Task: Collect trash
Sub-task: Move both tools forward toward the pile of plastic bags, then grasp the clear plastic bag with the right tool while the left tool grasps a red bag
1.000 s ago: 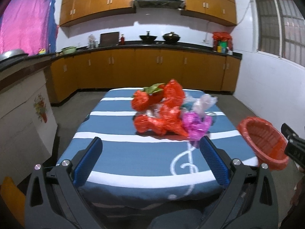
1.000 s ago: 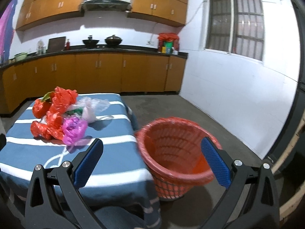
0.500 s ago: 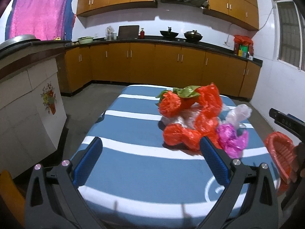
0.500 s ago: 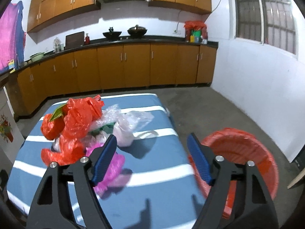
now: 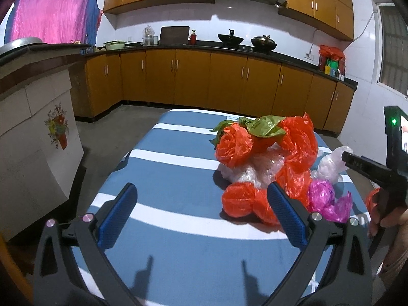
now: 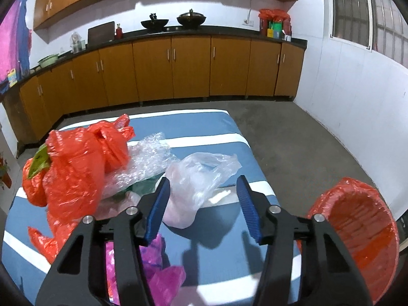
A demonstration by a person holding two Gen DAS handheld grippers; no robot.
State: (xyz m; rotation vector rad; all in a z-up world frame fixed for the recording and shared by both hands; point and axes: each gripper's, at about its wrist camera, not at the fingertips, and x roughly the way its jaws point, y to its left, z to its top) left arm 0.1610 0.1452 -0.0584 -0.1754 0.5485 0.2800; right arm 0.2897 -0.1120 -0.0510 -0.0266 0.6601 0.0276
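Your right hand-held gripper (image 6: 201, 204) is closing, its jaws straddling the clear plastic bag (image 6: 199, 178) but not yet pressing it. That bag lies on the striped surface (image 6: 204, 125), its long axis pointing toward the far right corner. Your left hand-held gripper (image 5: 201, 214) stays released over bare cloth beside the red bags (image 5: 265, 158). The orange basket (image 6: 357, 232) stands on the floor, right.

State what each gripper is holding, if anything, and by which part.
Nothing is held. The left gripper stands open over the striped table; the right gripper is closing around the clear plastic bag, its fingers not yet pressing.
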